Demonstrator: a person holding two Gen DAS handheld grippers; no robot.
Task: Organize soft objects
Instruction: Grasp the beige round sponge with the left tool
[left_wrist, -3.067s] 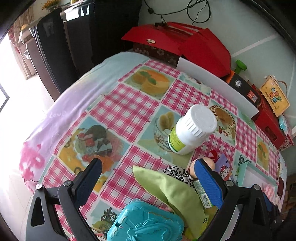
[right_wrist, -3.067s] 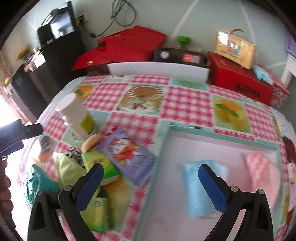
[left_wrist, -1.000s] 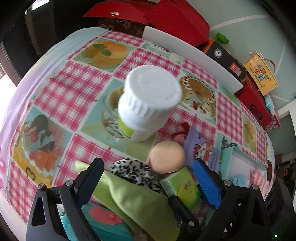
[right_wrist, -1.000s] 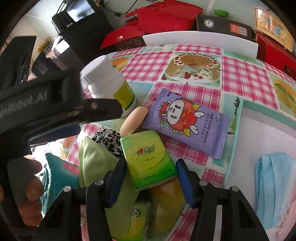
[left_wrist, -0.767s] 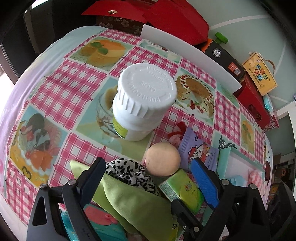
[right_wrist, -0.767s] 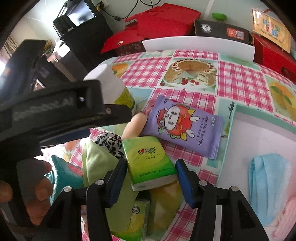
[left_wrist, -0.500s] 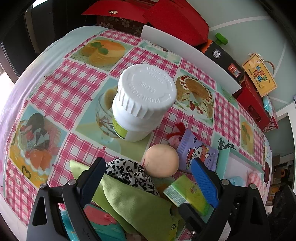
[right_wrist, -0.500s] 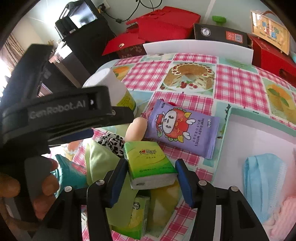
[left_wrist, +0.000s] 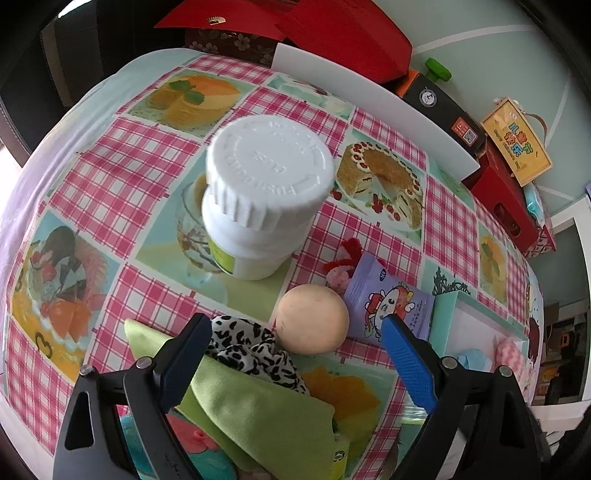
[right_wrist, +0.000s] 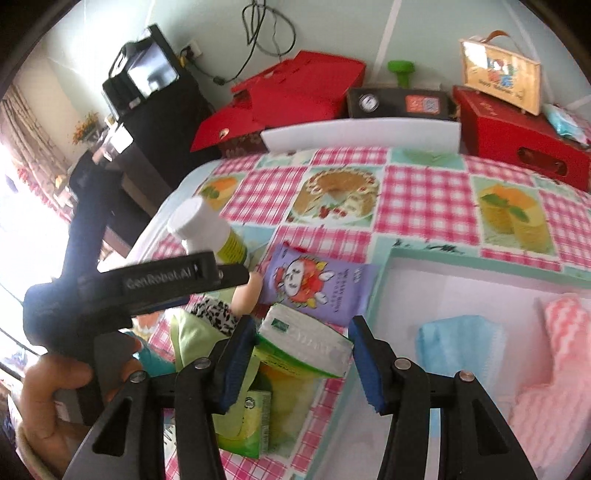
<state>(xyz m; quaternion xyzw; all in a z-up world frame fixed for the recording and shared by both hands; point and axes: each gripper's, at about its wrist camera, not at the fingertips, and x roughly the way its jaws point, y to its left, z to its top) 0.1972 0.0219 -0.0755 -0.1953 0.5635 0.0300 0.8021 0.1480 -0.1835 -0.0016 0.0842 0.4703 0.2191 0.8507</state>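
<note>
Two grippers work over the checked tablecloth (right_wrist: 424, 192). Ahead and right of the right gripper (right_wrist: 301, 347) lies the shallow tray (right_wrist: 480, 258), holding a blue cloth (right_wrist: 458, 339) and a pink cloth (right_wrist: 565, 325). This gripper, about half open, clamps a green tissue pack (right_wrist: 306, 343) clear of the table. The left gripper (left_wrist: 295, 354) stands open and empty above a leopard-print cloth (left_wrist: 251, 347), with a peach ball (left_wrist: 314, 319) between its fingers.
</note>
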